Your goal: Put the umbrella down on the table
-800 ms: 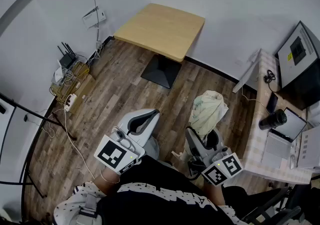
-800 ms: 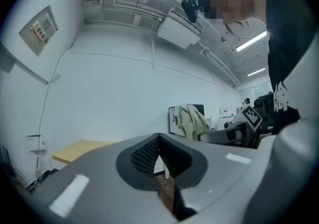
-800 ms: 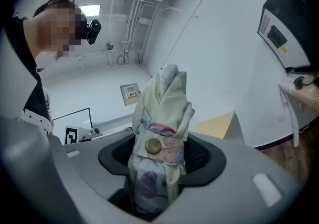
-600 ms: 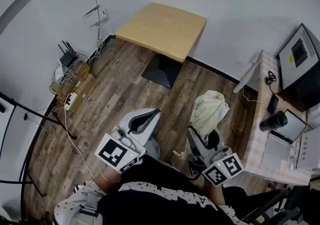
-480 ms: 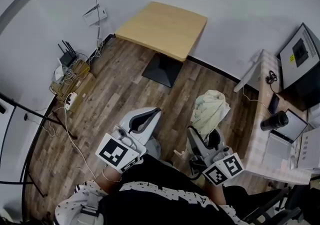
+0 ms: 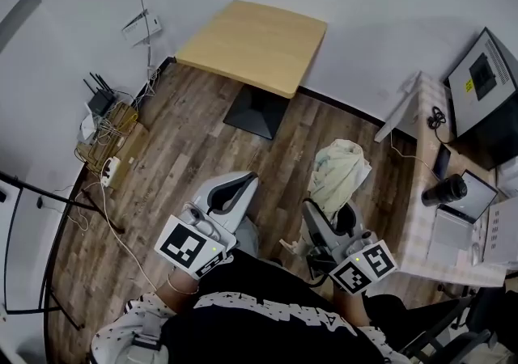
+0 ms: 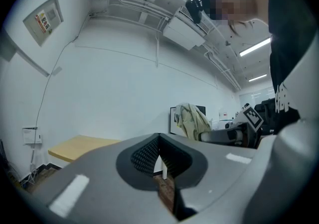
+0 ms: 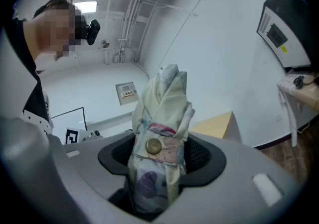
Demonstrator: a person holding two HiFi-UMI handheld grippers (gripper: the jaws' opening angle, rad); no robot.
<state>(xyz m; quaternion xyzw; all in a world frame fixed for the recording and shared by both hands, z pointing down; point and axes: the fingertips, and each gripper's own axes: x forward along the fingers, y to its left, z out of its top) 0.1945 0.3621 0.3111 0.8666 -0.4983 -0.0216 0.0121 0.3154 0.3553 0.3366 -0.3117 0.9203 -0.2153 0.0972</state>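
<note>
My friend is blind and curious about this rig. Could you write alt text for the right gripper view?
A folded cream floral umbrella, strapped shut with a brass snap, is clamped between the grey jaws of the right gripper. Behind it are a white wall and a light wooden table; a person is at the left edge.

The right hand-held gripper [image 8: 160,162] grips a folded pale umbrella [image 8: 163,103], its strap [image 8: 167,149] seemingly snapped shut.
</note>
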